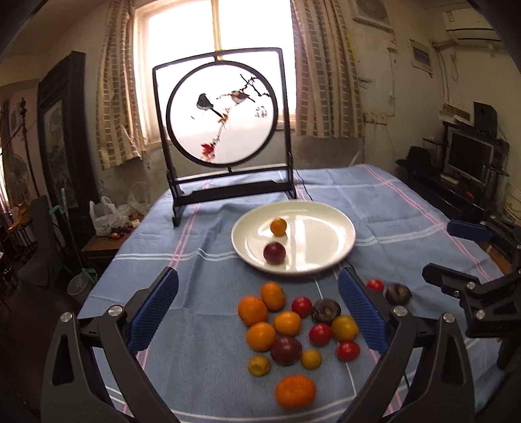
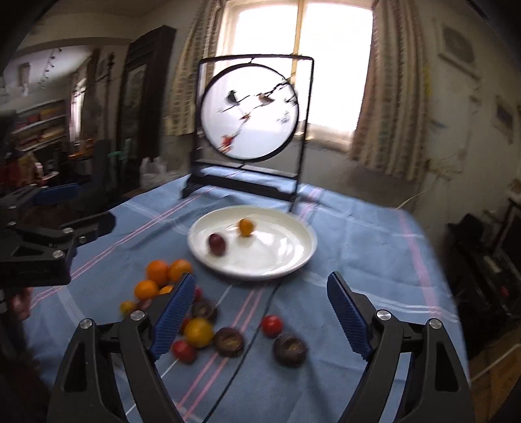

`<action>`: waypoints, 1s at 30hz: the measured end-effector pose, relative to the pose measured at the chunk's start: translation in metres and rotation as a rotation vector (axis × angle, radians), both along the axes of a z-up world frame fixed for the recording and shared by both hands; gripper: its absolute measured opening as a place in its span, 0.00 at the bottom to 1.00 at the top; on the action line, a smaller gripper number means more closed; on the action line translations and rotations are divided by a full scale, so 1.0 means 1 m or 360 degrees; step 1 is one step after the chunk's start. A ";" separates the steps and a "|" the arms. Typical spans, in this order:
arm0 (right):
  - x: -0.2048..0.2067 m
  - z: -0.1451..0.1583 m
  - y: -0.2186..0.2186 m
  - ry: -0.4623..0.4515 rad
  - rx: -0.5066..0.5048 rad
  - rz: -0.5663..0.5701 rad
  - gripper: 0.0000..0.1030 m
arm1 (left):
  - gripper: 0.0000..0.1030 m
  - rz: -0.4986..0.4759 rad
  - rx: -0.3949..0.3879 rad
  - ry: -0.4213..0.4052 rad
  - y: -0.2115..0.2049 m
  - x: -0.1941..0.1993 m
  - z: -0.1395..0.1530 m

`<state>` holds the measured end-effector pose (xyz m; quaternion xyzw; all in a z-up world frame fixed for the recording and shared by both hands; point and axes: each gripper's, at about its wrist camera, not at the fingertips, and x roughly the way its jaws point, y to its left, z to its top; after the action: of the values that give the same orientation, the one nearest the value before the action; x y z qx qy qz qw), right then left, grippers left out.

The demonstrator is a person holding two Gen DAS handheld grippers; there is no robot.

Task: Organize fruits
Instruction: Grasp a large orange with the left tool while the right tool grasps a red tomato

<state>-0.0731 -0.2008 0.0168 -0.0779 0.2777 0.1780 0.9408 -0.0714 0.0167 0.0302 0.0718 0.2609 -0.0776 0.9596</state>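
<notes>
The left tool (image 1: pixel 257 310) is held with its blue pads wide apart and nothing clamped between them; a loose heap of fruits (image 1: pixel 294 325) is seen on the blue checked cloth of the tabletop (image 1: pixel 407 208) just beyond its fingers. The right tool (image 2: pixel 259 314) is likewise held spread and empty, with a red tomato (image 2: pixel 272 325) and a dark wrinkled fruit (image 2: pixel 289 350) lying on the cloth between its fingers, untouched. Farther back, a white plate (image 1: pixel 342 240) is set on the cloth, and a purple plum (image 1: pixel 274 252) and a small orange fruit (image 1: pixel 278 226) are seen inside it. Behind the plate, a black-framed round bird screen (image 1: pixel 223 112) is stood upright before a bright window (image 1: pixel 221 22).
</notes>
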 end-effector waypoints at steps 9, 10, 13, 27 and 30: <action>-0.002 -0.082 0.038 0.0529 -0.0071 0.0227 0.57 | 0.94 -0.0272 0.0142 0.0408 0.002 -0.033 -0.088; -0.001 -0.086 0.044 0.0541 -0.0077 0.0242 0.52 | 0.94 -0.0272 0.0143 0.0424 0.003 -0.034 -0.093; 0.009 -0.092 0.064 0.0580 -0.0080 0.0303 0.44 | 0.93 -0.0256 0.0098 0.0468 0.008 -0.032 -0.101; 0.030 -0.097 0.055 0.0649 -0.0053 0.0217 0.24 | 0.93 -0.0227 0.0068 0.0591 -0.004 -0.002 -0.117; 0.027 -0.092 0.043 0.0631 -0.0039 0.0192 0.24 | 0.74 -0.0217 0.0035 0.0616 -0.007 0.005 -0.118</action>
<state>-0.0459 -0.1577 -0.0755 -0.0693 0.4545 0.2426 0.8543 -0.0667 0.0100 -0.0882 0.0836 0.4357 -0.1519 0.8832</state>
